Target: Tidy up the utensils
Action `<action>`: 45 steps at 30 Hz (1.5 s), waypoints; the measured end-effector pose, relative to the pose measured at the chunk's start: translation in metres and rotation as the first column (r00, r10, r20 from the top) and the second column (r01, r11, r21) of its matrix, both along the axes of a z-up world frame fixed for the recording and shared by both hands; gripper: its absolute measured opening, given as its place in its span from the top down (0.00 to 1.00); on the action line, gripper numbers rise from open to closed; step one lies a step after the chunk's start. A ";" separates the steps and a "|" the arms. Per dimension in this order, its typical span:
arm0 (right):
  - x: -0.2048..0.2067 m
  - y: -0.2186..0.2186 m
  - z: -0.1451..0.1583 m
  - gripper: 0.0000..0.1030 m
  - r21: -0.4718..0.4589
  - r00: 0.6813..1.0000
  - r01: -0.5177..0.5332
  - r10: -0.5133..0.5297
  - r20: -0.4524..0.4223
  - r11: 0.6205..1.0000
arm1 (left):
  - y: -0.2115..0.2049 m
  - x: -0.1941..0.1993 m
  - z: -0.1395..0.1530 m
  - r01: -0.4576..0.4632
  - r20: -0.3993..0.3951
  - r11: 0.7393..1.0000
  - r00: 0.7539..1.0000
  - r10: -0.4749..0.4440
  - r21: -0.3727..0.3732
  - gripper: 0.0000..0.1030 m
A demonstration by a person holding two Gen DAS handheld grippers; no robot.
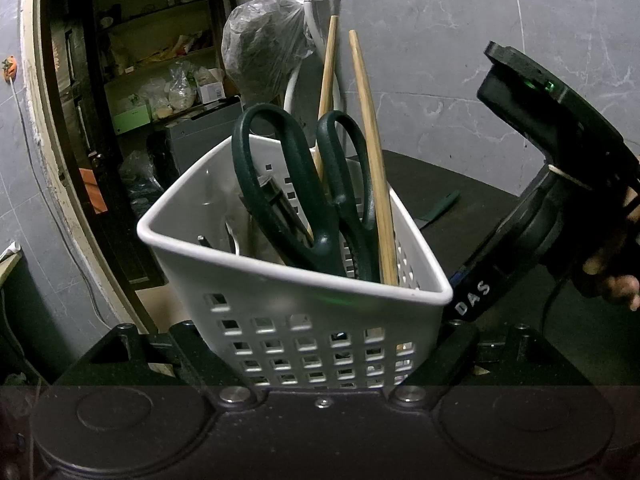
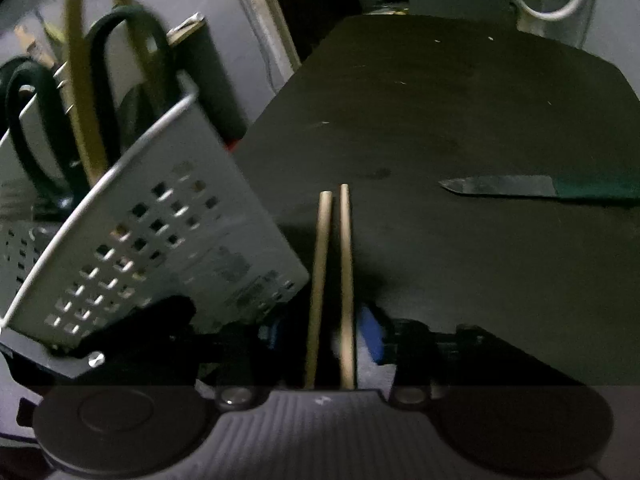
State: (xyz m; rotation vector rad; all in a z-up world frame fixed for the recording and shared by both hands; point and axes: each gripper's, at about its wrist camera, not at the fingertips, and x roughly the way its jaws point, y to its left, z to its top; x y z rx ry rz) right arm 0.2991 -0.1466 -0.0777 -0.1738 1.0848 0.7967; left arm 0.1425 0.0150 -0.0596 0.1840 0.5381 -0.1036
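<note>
Two chopsticks (image 2: 334,280) clamped in right tool (image 2: 332,344); left tool (image 1: 320,360) grips basket (image 1: 304,320).

Caddy (image 1: 304,320): white, perforated, tilted, clamped between the left tongs.
Scissors (image 1: 304,200): dark green, handles up inside it.
Chopsticks (image 2: 330,280): pale pair, pinched in the right tongs.
Knife (image 2: 540,188): green-handled, flat, beyond the right tongs.

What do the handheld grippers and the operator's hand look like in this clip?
The right gripper, seen from the left wrist camera, is a matte black plastic body with a glowing green indicator light, white "DAS" lettering and a thin black cable. A bare hand shows at it, no sleeve visible. Each camera's lower edge shows black housing with two round discs and silver bolts.
</note>
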 end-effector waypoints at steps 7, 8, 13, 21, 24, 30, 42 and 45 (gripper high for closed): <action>-0.017 0.022 0.003 0.69 -0.136 0.991 -0.054 0.070 0.113 0.989 | -0.002 0.000 0.001 -0.004 0.001 1.000 1.000 0.004 -0.003 0.18; -0.020 0.023 0.003 0.76 -0.166 0.986 -0.065 0.088 0.141 0.984 | -0.003 0.000 0.001 -0.004 0.001 1.000 1.000 0.004 -0.004 0.18; -0.025 0.015 0.004 0.86 -0.216 0.973 -0.139 0.175 0.154 0.966 | -0.002 -0.002 0.001 -0.001 0.002 1.000 1.000 0.001 -0.008 0.19; -0.004 0.017 0.008 0.83 -0.213 0.984 -0.122 0.146 0.101 0.969 | -0.001 -0.003 -0.001 0.000 0.006 1.000 1.000 0.000 -0.002 0.20; -0.008 0.025 0.012 0.85 -0.209 0.985 -0.112 0.137 0.108 0.972 | -0.001 -0.004 -0.001 -0.002 0.007 1.000 1.000 0.002 -0.005 0.20; -0.010 0.014 0.007 0.88 -0.179 0.981 -0.128 0.151 0.119 0.975 | -0.003 -0.006 -0.002 -0.007 0.010 1.000 1.000 0.007 -0.007 0.20; -0.017 -0.041 0.011 0.87 0.014 0.996 -0.025 0.024 0.085 1.000 | -0.004 -0.009 -0.002 -0.010 0.013 1.000 1.000 0.010 -0.002 0.21; -0.015 -0.052 0.014 1.00 0.082 0.997 0.020 -0.026 0.073 0.996 | -0.004 -0.009 -0.003 -0.009 0.013 1.000 1.000 0.009 -0.001 0.21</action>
